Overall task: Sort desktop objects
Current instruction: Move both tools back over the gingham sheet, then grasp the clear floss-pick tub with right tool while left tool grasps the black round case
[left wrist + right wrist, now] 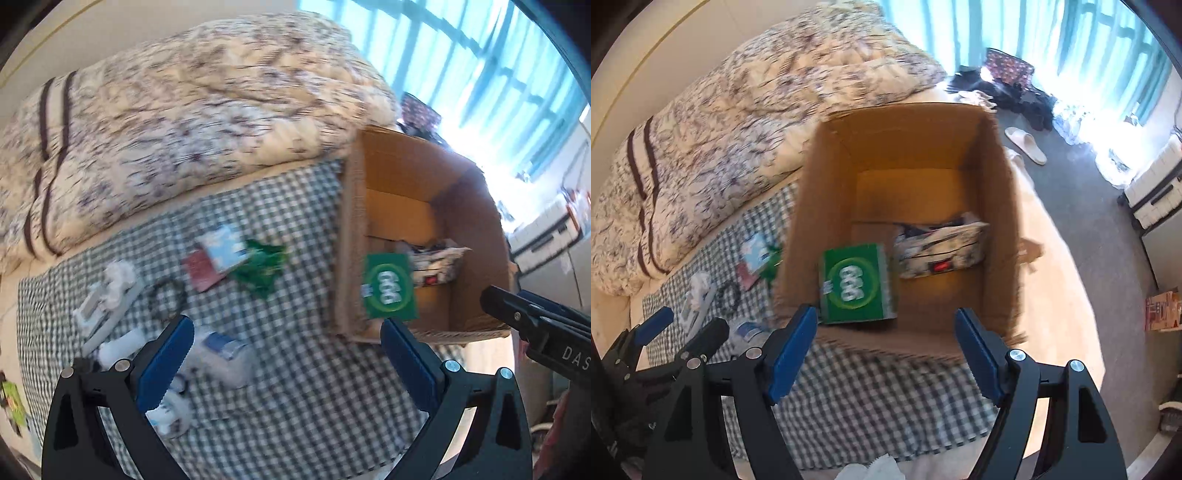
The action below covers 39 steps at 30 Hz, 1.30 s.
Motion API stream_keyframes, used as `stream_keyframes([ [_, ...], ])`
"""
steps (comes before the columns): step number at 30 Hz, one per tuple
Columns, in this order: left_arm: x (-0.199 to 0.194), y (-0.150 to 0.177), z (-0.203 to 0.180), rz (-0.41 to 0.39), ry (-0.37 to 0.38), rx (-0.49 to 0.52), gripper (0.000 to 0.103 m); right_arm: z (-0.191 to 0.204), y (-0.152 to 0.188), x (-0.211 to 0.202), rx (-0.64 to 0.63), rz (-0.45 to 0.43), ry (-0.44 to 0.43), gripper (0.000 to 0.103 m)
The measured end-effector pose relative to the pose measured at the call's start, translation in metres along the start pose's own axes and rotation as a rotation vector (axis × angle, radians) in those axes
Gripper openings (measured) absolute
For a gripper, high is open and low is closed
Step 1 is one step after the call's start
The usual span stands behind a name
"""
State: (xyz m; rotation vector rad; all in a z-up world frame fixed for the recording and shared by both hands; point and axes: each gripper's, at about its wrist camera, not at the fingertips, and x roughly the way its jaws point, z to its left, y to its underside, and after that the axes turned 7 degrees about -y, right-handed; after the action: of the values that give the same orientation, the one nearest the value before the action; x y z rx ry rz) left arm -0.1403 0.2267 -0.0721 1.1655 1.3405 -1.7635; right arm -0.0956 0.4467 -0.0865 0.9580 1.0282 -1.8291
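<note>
The green box point(855, 282) lies inside the cardboard box point(993, 229), sorted away. Both the left gripper point(288, 363) and right gripper point(886, 350) are released and empty, free for items on the bed point(295, 387).

The box point(905, 147) sits on the checked cloth point(879, 398) right of a scatter of packets point(236, 262) and in front of the quilt point(738, 129), with a carton point(855, 284) and pouch point(942, 251) inside it.

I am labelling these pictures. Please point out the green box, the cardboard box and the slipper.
green box point(855, 284): right wrist view, its top face.
cardboard box point(908, 144): right wrist view, far inner wall.
slipper point(1027, 144): right wrist view, its strap.
</note>
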Motion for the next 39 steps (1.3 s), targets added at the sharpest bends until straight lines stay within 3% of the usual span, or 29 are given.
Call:
stream_keyframes([
  [9, -0.005, 0.044, 0.118, -0.005, -0.061, -0.133, 0.103, 0.099, 0.035, 0.014, -0.12, 0.023, -0.072, 0.076],
  [20, 0.025, 0.112, 0.253, 0.026, -0.138, -0.302, 0.103, 0.198, 0.082, 0.071, -0.236, 0.094, -0.107, 0.076],
  [30, 0.073, 0.16, 0.334, 0.102, -0.181, -0.446, 0.103, 0.229, 0.096, 0.136, -0.29, 0.17, -0.047, 0.076],
  [39, 0.134, 0.171, 0.356, 0.157, -0.178, -0.46, 0.103, 0.226, 0.087, 0.179, -0.36, 0.255, 0.026, 0.076],
])
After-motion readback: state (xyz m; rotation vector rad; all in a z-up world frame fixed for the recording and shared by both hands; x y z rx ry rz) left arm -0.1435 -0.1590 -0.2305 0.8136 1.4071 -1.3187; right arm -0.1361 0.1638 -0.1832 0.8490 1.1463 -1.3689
